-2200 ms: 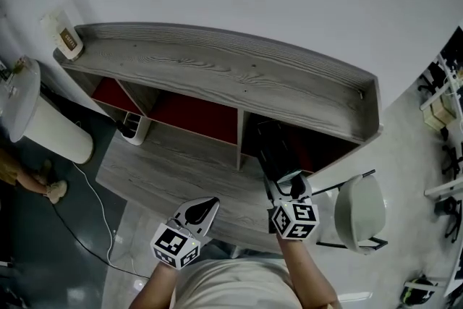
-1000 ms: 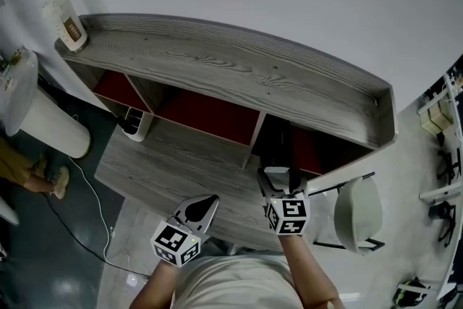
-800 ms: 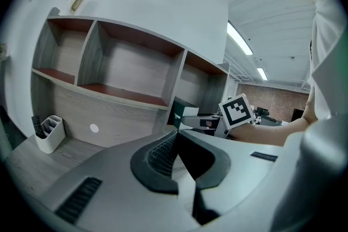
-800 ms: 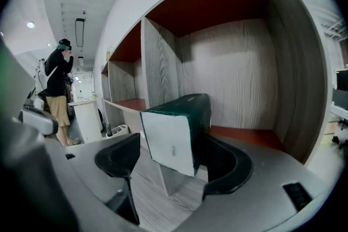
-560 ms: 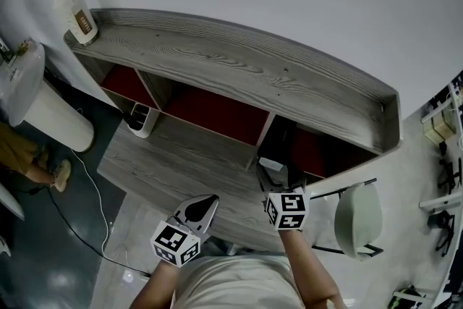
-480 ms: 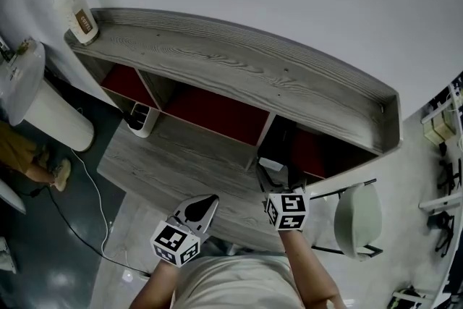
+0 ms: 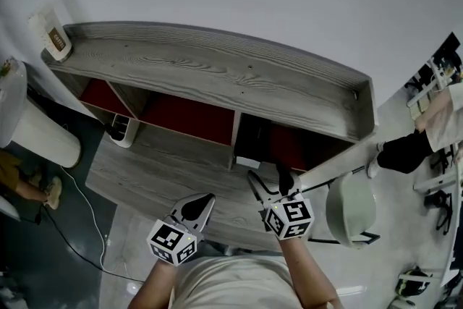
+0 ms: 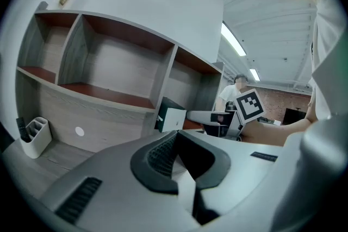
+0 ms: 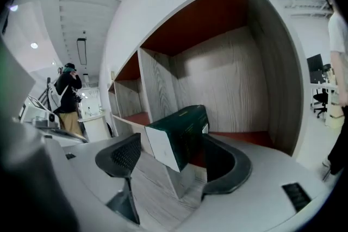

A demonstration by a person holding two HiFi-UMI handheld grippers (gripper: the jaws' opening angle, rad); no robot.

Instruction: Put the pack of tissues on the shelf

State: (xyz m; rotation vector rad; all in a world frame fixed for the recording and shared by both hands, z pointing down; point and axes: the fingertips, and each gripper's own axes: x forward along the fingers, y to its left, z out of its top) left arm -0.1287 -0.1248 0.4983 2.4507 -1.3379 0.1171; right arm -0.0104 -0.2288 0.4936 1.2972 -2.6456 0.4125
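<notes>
The pack of tissues, a dark green box with a white end, lies in the right-hand compartment of the grey wooden shelf, at its front edge by the divider. My right gripper stands open just in front of it, jaws apart and off the pack. My left gripper hovers low over the desk, shut and empty. From the left gripper view the pack shows beyond the shut jaws.
A white pen holder stands at the desk's left end under the shelf. A paper cup sits on the shelf top at far left. A pale chair is at the right, a person's leg beyond it.
My right gripper, earlier reaching into the right compartment with the pack, has let it go, opened and drawn back toward me. The left gripper has stayed put.
</notes>
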